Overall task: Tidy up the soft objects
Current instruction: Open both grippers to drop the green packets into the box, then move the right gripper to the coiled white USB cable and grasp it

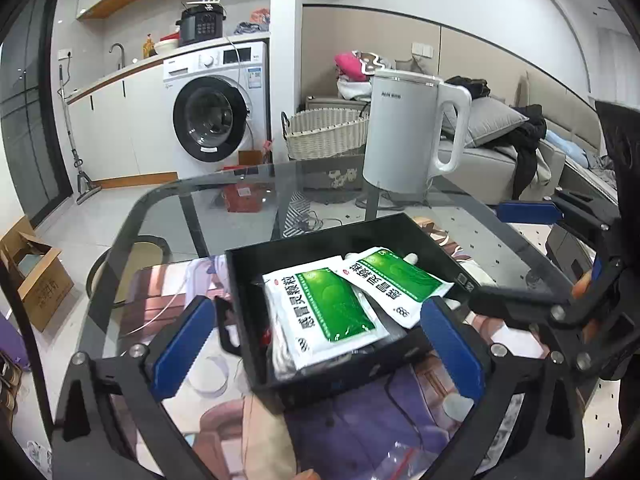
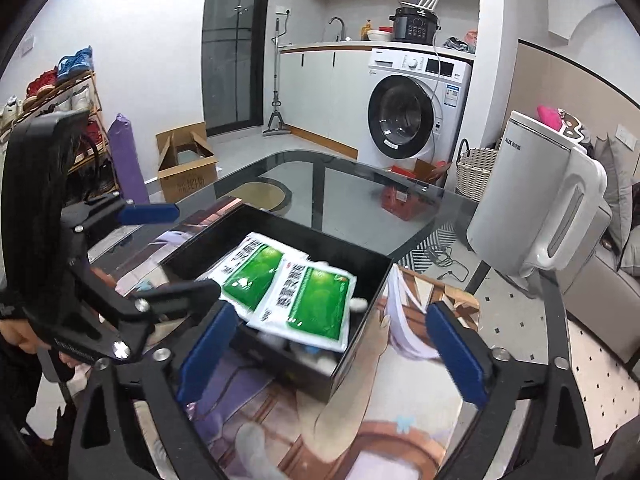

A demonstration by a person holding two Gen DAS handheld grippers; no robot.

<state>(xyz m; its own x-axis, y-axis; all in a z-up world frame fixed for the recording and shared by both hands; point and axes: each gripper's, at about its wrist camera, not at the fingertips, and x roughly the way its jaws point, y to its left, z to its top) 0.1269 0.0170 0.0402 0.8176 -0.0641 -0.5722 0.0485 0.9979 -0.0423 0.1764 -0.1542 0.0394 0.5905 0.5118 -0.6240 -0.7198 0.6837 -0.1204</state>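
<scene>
A black open box (image 1: 316, 242) (image 2: 362, 354) stands on a printed mat on the glass table. Two green-and-white sachets lie loose inside it, one (image 1: 332, 314) (image 2: 312, 308) overlapping the other (image 1: 400, 280) (image 2: 248, 274). Small white items peek out beneath them, mostly hidden. My left gripper (image 1: 316, 306) is open above the box's near edge, its blue pads (image 1: 184, 344) apart with nothing pressed between them. My right gripper (image 2: 332, 312) is also open over the box's near corner and holds nothing. Each gripper appears in the other's view, the right (image 1: 520, 256) and the left (image 2: 172, 254).
A white electric kettle (image 1: 404, 132) (image 2: 532, 208) stands on the glass table (image 1: 200, 208) behind the box. The printed mat (image 1: 360, 420) covers the near part. Beyond the table are a washing machine (image 1: 216, 116), a wicker basket (image 1: 324, 132), a sofa and a cardboard box (image 2: 186, 168).
</scene>
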